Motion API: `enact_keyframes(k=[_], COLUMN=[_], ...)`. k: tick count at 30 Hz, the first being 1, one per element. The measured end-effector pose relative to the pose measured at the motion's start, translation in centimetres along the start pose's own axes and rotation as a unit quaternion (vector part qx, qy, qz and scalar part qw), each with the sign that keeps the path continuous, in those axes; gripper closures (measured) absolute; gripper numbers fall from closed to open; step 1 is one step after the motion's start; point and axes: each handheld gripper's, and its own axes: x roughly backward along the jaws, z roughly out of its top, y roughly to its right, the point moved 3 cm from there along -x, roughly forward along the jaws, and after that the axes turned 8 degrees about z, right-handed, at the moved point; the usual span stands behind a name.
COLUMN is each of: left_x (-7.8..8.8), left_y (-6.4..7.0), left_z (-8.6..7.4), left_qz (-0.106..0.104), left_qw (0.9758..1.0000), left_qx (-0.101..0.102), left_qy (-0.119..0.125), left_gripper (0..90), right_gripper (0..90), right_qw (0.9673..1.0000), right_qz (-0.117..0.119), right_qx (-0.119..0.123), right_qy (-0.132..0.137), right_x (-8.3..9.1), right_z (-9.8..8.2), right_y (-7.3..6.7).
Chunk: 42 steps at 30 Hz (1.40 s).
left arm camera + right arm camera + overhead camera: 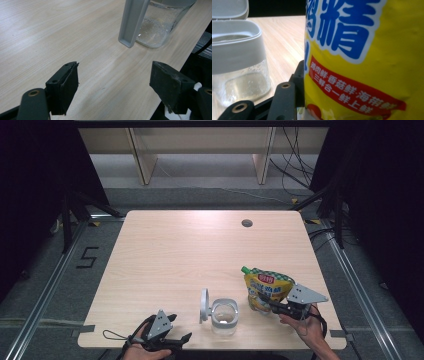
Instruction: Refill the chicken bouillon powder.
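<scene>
A yellow spouted pouch [267,287] with blue and red print and a green cap stands at the table's front right. My right gripper [266,303] is shut on its lower part. In the right gripper view the pouch [367,62] is very close, one black finger [298,80] presses its edge, and the other finger is hidden behind it. A clear glass jar [224,316] with a grey collar stands left of the pouch, its grey lid [204,305] flipped up. My left gripper [182,340] rests at the front edge, left of the jar, open [113,87] with nothing between its fingers.
The light wooden table [190,255] has a round cable hole [246,223] at the back right. In the left gripper view the jar [160,27] and its hanging lid [133,22] sit near the table's front edge. Wooden legs and cables lie beyond the far edge.
</scene>
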Motion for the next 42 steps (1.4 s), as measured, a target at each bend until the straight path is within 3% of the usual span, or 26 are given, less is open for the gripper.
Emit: enact_keyframes(k=[4,6,7,9,11,12,14,16,20,22,23,24,26,27,29,30,31,33,34,35,36,37,39,40,41,42], left_x=[0.0,0.0,0.0,0.0,0.1,0.0,0.0,0.0,0.0,0.1,0.1,0.1,0.0,0.0,0.1,0.1,0.1,0.1,0.1,0.1,0.1,0.1,0.1,0.0,0.0,0.0], left_y=[0.0,-0.1,0.0,0.0,-0.2,0.0,0.0,0.0,-0.1,-0.2,-0.2,-0.4,-0.3,-0.2,-0.4,-0.4,-0.4,-0.5,-0.4,-0.5,-0.4,-0.4,-0.3,-0.4,-0.2,-0.4], left_z=[0.0,0.0,0.0,0.0,0.0,0.0,0.0,0.0,0.0,0.0,0.0,0.0,0.0,0.0,0.0,0.0,0.0,0.0,0.0,0.0,0.0,0.0,0.0,0.0,0.0,0.0], left_qz=[-0.001,-0.002,-0.001,-0.002,-0.002,0.0,0.001,0.001,0.0,0.003,0.002,0.005,0.005,0.003,0.005,0.004,0.004,0.005,0.004,0.005,0.005,0.005,0.005,0.005,0.003,0.006], left_qw=[1.0,1.0,1.0,1.0,1.0,1.0,1.0,1.0,1.0,1.0,1.0,1.0,1.0,1.0,1.0,1.0,1.0,1.0,1.0,0.9999,1.0,1.0,1.0,1.0,1.0,1.0], left_qx=[-0.001,-0.001,0.001,0.004,-0.005,0.006,0.007,0.007,0.008,0.005,0.002,-0.005,-0.003,0.003,-0.006,-0.007,-0.006,-0.007,-0.007,-0.01,-0.005,-0.006,-0.005,-0.005,0.002,-0.006], left_qy=[0.001,0.0,0.001,0.004,-0.002,0.003,0.004,0.004,0.005,0.002,0.003,-0.003,-0.003,0.001,-0.004,-0.004,-0.004,-0.004,-0.004,-0.006,-0.004,-0.004,-0.004,-0.004,0.0,-0.005], left_gripper=[22.3,22.3,22.3,22.3,22.3,22.3,22.3,22.3,22.3,22.3,22.3,22.3,22.2,22.3,22.3,22.3,22.3,22.3,22.3,22.3,22.3,22.3,22.3,22.3,22.3,22.3], right_gripper=[57.3,57.3,57.3,57.4,57.4,57.4,57.4,57.4,57.4,57.5,57.5,57.5,57.5,57.5,57.6,57.6,57.6,57.6,57.6,57.6,57.6,57.6,57.6,57.6,57.6,57.7], right_qw=[0.9993,0.9993,0.9985,0.9979,0.9953,0.9939,0.9916,0.9866,0.9727,0.9676,0.9613,0.9519,0.9417,0.9339,0.9279,0.9232,0.9104,0.9025,0.8953,0.892,0.8833,0.8885,0.8683,0.871,0.8631,0.8693], right_qz=[-0.004,-0.014,-0.017,-0.015,-0.028,-0.025,-0.027,-0.036,-0.051,-0.055,-0.063,-0.068,-0.076,-0.075,-0.078,-0.082,-0.081,-0.084,-0.086,-0.088,-0.088,-0.1,-0.085,-0.086,-0.085,-0.092], right_qx=[0.033,0.03,0.049,0.057,0.087,0.1,0.119,0.147,0.209,0.226,0.244,0.271,0.294,0.315,0.327,0.334,0.366,0.38,0.394,0.4,0.415,0.393,0.444,0.436,0.447,0.432], right_qy=[-0.015,-0.018,-0.018,-0.025,-0.032,-0.04,-0.043,-0.059,-0.088,-0.097,-0.112,-0.125,-0.145,-0.152,-0.161,-0.171,-0.175,-0.185,-0.19,-0.191,-0.2,-0.215,-0.205,-0.209,-0.219,-0.222], right_x=[0.4,0.7,0.8,1.2,1.6,1.7,2.0,2.3,2.7,2.8,2.8,2.8,2.7,2.5,2.4,2.4,2.3,2.3,2.3,2.1,2.1,2.2,1.9,1.9,1.9,1.9], right_z=[0.4,0.6,0.8,1.2,1.6,1.8,2.2,2.5,3.0,3.1,3.2,3.3,3.4,3.6,3.6,3.6,3.8,3.9,3.9,3.8,3.9,3.7,4.1,4.0,4.2,4.0], right_y=[-0.4,-0.8,-0.8,-1.0,-1.3,-1.5,-1.9,-2.2,-3.1,-3.4,-3.7,-4.0,-4.6,-4.8,-5.2,-5.3,-5.1,-5.2,-5.3,-5.5,-5.5,-6.0,-5.9,-6.0,-6.2,-6.5])
